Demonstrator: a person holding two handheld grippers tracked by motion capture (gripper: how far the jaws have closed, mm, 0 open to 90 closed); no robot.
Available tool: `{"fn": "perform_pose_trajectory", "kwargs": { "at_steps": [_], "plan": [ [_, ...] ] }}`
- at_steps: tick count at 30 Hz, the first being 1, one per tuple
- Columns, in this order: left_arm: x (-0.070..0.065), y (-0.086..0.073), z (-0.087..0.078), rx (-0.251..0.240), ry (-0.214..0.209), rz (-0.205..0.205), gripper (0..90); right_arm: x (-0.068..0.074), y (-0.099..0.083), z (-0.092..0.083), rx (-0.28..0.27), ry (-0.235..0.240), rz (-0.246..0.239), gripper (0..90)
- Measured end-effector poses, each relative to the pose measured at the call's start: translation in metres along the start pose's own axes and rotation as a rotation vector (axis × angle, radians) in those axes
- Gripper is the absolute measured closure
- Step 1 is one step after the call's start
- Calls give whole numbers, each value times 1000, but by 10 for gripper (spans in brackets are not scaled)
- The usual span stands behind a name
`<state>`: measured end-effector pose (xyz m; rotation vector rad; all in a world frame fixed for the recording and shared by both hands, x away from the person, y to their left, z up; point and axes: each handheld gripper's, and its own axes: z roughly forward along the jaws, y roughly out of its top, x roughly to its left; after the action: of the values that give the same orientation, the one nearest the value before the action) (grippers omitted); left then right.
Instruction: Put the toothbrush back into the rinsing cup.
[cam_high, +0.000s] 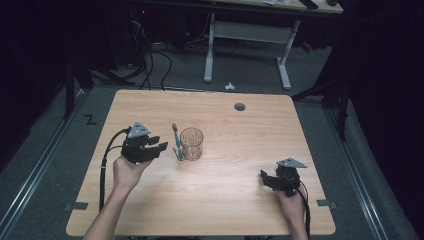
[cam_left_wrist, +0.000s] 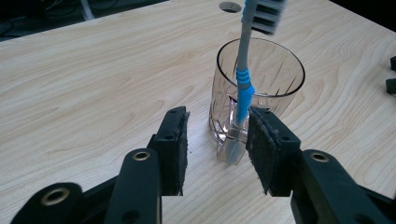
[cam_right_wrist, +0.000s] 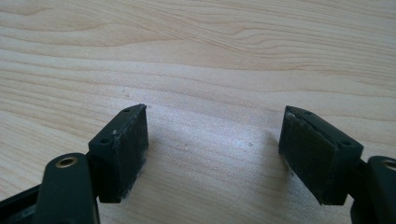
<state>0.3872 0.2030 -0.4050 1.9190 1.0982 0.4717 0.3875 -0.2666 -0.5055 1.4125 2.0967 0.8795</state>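
Note:
A clear glass tumbler (cam_high: 191, 143) stands upright near the middle of the wooden table (cam_high: 225, 210). A blue and grey toothbrush (cam_high: 176, 141) stands outside it with its handle end on the table, leaning on the glass's left wall, bristle head up. My left gripper (cam_high: 159, 143) is just left of the brush and open. In the left gripper view the left gripper (cam_left_wrist: 217, 116) has its jaws either side of the toothbrush (cam_left_wrist: 242, 88) handle's lower end, in front of the tumbler (cam_left_wrist: 271, 70). My right gripper (cam_high: 265, 179) rests open at the front right; the right gripper (cam_right_wrist: 215, 116) holds nothing.
A round cable hole (cam_high: 239, 106) sits near the table's far edge. Beyond the table stand a white desk frame (cam_high: 247, 37) and loose cables (cam_high: 150, 65) on the grey floor. Tape marks (cam_high: 76, 206) lie beside the front corners.

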Motion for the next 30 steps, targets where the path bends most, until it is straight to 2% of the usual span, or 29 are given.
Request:
{"fn": "perform_pose_trajectory", "kwargs": {
  "at_steps": [30],
  "plan": [
    [6, -21, -10, -29, 5, -65, 582, 0, 0, 0, 0, 0, 0, 242]
  ]
}}
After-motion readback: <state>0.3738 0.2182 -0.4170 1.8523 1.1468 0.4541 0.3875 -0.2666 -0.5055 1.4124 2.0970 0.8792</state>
